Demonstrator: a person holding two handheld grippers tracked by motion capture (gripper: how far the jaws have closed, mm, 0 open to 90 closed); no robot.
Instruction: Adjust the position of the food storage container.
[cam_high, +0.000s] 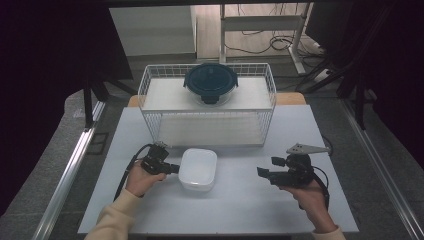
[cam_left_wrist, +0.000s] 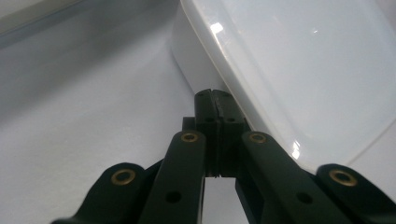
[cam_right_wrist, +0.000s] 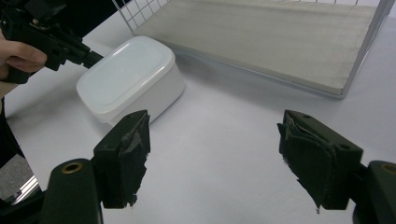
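A white lidded box (cam_high: 198, 169) with rounded corners lies on the table in front of the wire shelf; it also appears in the left gripper view (cam_left_wrist: 299, 70) and the right gripper view (cam_right_wrist: 128, 79). My left gripper (cam_high: 175, 169) is shut with nothing in it, its tips (cam_left_wrist: 216, 97) right against the box's left side under the lid's rim. My right gripper (cam_high: 260, 173) is open and bare, held over the table to the right of the box; its pads (cam_right_wrist: 135, 149) stand wide apart. The left gripper (cam_right_wrist: 88, 57) is at the box's far edge in the right gripper view.
A white wire shelf rack (cam_high: 207, 102) stands at the back of the table. On its upper level sits a round glass bowl with a dark blue lid (cam_high: 210, 82). The pale table top (cam_high: 240, 200) stretches towards the person. A desk frame and cables (cam_high: 270, 35) lie beyond.
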